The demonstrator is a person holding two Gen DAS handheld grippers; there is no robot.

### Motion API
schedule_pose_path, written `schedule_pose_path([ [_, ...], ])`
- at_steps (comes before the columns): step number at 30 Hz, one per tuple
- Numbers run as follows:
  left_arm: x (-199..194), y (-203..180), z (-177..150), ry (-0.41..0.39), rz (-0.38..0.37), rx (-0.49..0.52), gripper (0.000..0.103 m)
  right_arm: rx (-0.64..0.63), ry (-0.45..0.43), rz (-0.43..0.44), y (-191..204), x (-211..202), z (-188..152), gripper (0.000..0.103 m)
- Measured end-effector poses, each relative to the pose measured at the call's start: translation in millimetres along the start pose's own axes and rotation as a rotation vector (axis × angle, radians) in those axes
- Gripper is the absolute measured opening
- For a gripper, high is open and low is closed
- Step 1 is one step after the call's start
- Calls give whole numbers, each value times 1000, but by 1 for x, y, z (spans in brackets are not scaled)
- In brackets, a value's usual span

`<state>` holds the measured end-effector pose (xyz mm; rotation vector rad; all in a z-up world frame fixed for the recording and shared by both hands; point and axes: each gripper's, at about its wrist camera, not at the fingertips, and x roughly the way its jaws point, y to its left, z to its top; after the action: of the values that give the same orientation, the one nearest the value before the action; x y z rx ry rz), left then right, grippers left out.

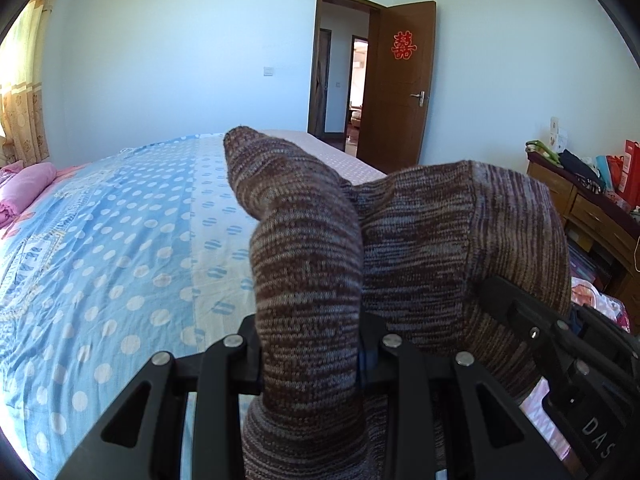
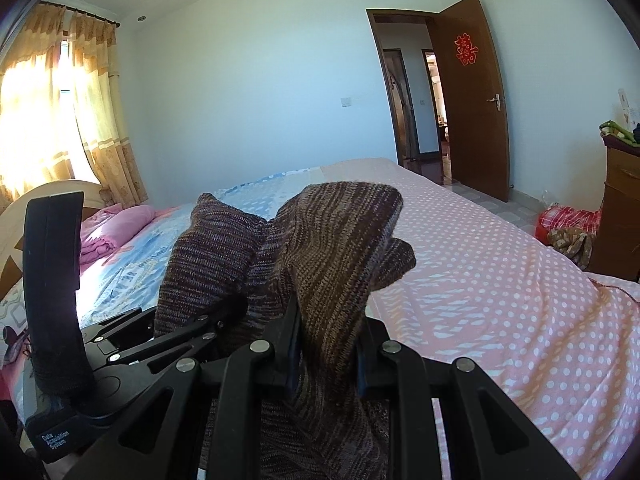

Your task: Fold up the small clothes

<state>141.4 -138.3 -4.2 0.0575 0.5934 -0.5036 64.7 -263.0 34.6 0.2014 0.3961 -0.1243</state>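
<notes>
A brown and grey marled knit garment (image 1: 312, 264) is lifted above the bed, bunched up in front of both cameras. My left gripper (image 1: 312, 356) is shut on one thick fold of it, and the knit hangs down between and below the jaws. My right gripper (image 2: 328, 356) is shut on another fold of the same knit garment (image 2: 332, 264). The two grippers are close together: the right gripper (image 1: 532, 332) shows at the lower right of the left wrist view, and the left gripper (image 2: 192, 332) at the lower left of the right wrist view. The fingertips are hidden by fabric.
Under the garment lies the bed with a blue dotted sheet (image 1: 112, 248) and a pink dotted cover (image 2: 500, 280). Pink bedding (image 2: 116, 224) is piled near the headboard. A wooden dresser (image 1: 592, 208) with clutter stands to the right, and an open brown door (image 2: 472, 96) behind.
</notes>
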Motion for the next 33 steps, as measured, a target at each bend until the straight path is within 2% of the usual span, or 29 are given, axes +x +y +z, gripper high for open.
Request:
schedule_pose_path([
  [6,-12,-2,-15,17,4,4,32,-3,13,0,5,-14,-12,21],
  [18,-30,-20,-28,-5,3,47,32,-24,-11,-26,-1,-44,-27,21],
  [26,-24,-48,-25,-15,-32,95,32,35,-37,-65,-30,-60,-23,21],
  [33,-5,-75,-15,-22,-79,127,32,79,-46,-133,-61,-61,-15,21],
])
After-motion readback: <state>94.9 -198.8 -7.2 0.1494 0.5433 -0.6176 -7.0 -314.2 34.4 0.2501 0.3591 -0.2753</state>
